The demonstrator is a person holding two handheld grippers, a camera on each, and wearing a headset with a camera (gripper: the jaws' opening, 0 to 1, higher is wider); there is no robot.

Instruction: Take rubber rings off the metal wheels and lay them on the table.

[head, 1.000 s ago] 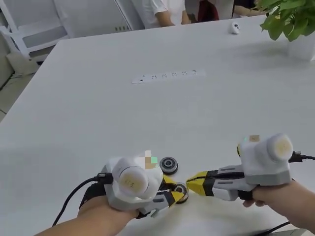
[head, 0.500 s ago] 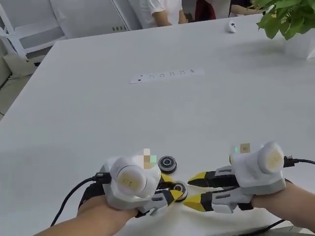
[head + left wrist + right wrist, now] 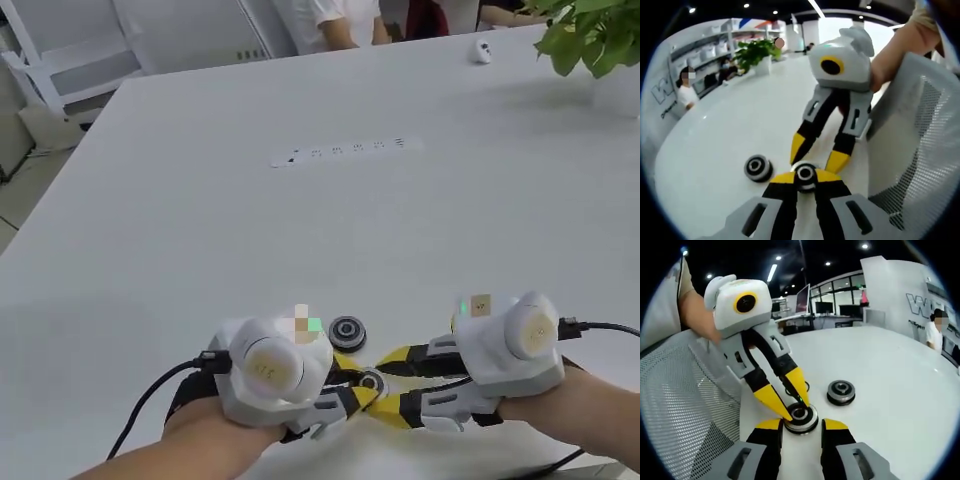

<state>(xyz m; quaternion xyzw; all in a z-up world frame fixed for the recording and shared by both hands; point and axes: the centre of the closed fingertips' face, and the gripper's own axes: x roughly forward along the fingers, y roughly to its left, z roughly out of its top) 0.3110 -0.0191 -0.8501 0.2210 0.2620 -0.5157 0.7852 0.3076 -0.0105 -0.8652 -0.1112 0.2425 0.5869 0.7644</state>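
Note:
A small metal wheel with a black rubber ring (image 3: 371, 382) lies near the table's (image 3: 300, 230) front edge. My left gripper (image 3: 360, 389) is shut on it; in the left gripper view the wheel (image 3: 805, 174) sits between its yellow tips. My right gripper (image 3: 384, 384) faces it from the right, open, with one yellow jaw on each side of the wheel (image 3: 801, 418) and a gap to each. A second ringed wheel (image 3: 347, 330) lies flat just beyond, also seen in the left gripper view (image 3: 758, 168) and the right gripper view (image 3: 841, 391).
A white power strip (image 3: 345, 151) lies mid-table. A potted plant (image 3: 590, 35) and a small white object (image 3: 483, 52) stand at the far right. A person (image 3: 335, 20) stands at the far edge. A mesh chair (image 3: 685, 405) is behind me.
My right gripper has opened and moved left, so its jaws now straddle the wheel held by the left gripper. The left gripper has stayed put.

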